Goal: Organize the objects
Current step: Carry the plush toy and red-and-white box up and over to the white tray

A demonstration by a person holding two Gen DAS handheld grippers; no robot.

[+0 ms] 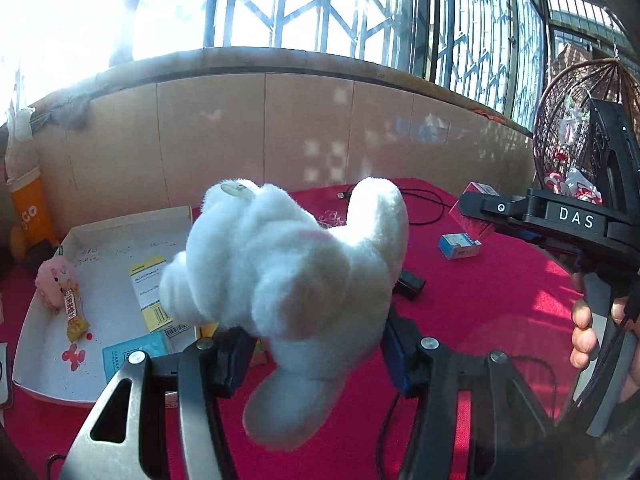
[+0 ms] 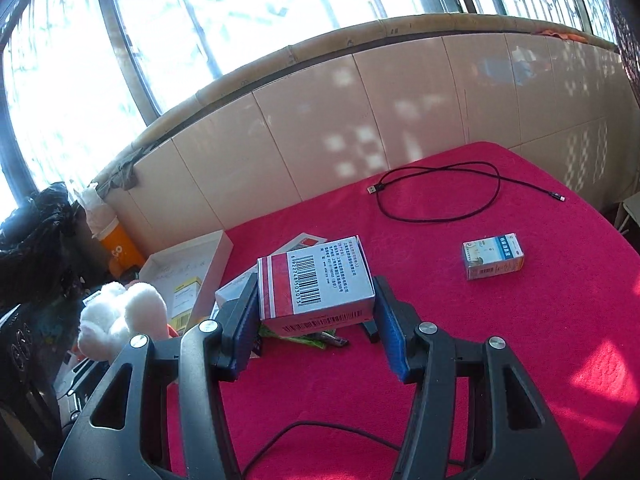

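My left gripper [image 1: 316, 348] is shut on a white plush toy [image 1: 292, 276] and holds it above the red tablecloth [image 1: 480, 312], beside the white cardboard tray [image 1: 48, 364]. The plush also shows at the left of the right wrist view [image 2: 120, 316]. My right gripper [image 2: 316, 316] is shut on a red and white box with a barcode [image 2: 316, 284], lifted over the cloth [image 2: 480, 340]. In the left wrist view the right gripper [image 1: 480, 208] holds that red box [image 1: 472, 216] at the far right.
The tray holds a pink plush [image 1: 56, 280], a snack bar [image 1: 74, 312], a yellow-white box [image 1: 154, 296] and a teal packet [image 1: 132, 354]. A small blue-white box [image 2: 492, 256] and a black USB cable [image 2: 440, 196] lie on the cloth. An orange bottle [image 1: 30, 212] stands by the tiled wall [image 1: 240, 132].
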